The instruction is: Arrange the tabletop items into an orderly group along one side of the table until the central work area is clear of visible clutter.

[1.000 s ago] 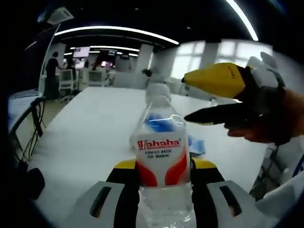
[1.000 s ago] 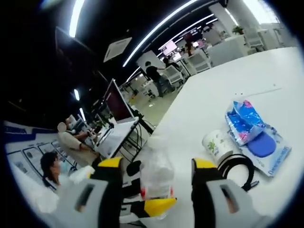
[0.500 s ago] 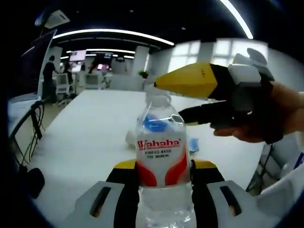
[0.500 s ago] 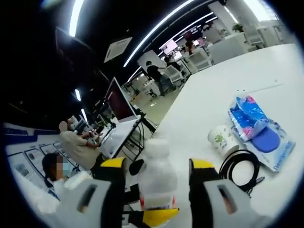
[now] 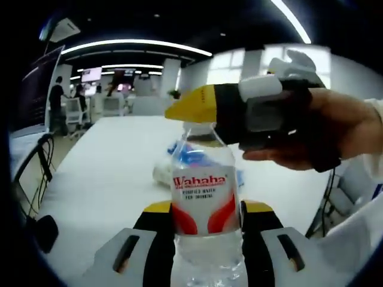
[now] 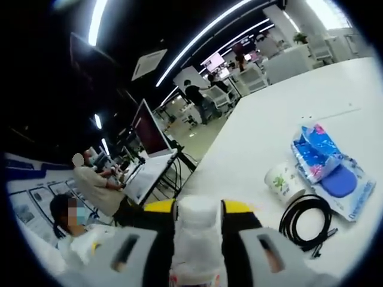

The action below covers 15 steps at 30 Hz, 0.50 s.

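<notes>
The left gripper (image 5: 205, 224) clamped the lower body of a Wahaha water bottle (image 5: 205, 209), its yellow-tipped jaws pressed against both sides of the red-and-white label, in the left gripper view. Above it, the right gripper (image 5: 197, 113), carried in a person's hand (image 5: 335, 134), reached in from the right with its yellow tip at the bottle's neck. In the right gripper view, the right gripper (image 6: 198, 209) stood narrowed around the white cap (image 6: 197, 207) of the water bottle (image 6: 194, 251), its jaws hugging either side of the top; whether they squeezed it or only touched it could not be told. Beyond the bottle, on the white counter (image 6: 287, 113), a small white paper cup (image 6: 281, 181) printed with green lay on its side just beside a coiled black cable (image 6: 305, 218), and next to both sat a blue-and-white plastic package (image 6: 329, 170). The same package (image 5: 188, 156) showed blurred behind the bottle in the left gripper view. Off the counter's far edge, a monitor (image 6: 149, 128) stood on a neighbouring desk, where seated people (image 6: 96, 185) worked, and others stood among office chairs deeper in the room under long ceiling light strips (image 6: 197, 36).
</notes>
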Each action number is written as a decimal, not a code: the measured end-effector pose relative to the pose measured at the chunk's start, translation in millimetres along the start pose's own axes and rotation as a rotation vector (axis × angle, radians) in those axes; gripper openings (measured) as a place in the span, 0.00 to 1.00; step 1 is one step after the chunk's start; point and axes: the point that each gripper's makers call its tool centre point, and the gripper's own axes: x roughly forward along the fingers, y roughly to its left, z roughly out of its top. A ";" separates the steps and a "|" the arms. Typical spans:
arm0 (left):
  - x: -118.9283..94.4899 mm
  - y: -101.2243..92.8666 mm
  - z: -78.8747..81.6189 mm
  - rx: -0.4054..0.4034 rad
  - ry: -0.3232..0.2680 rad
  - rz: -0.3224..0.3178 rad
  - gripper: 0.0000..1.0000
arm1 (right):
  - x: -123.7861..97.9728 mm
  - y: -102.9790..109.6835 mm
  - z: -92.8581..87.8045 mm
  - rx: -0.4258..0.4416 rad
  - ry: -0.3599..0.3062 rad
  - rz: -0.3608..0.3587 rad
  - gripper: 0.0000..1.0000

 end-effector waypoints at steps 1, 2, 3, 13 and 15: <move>-0.4 -0.7 -1.1 0.000 0.006 0.000 0.39 | 0.2 -0.4 -0.4 0.008 -0.002 0.001 0.23; -0.3 -1.0 -1.3 0.003 0.007 -0.001 0.39 | 0.1 -0.2 -1.0 0.009 -0.001 0.003 0.23; -0.2 -1.0 -1.4 0.000 0.007 0.000 0.39 | 0.0 0.0 -0.7 0.009 -0.002 0.004 0.23; -2.5 -3.5 -0.3 -0.010 0.004 -0.007 0.39 | -6.9 11.9 0.0 -0.030 -0.008 0.056 0.21; -3.5 -4.3 -1.2 -0.019 0.011 -0.011 0.39 | -7.6 13.7 -1.2 -0.028 -0.013 0.066 0.21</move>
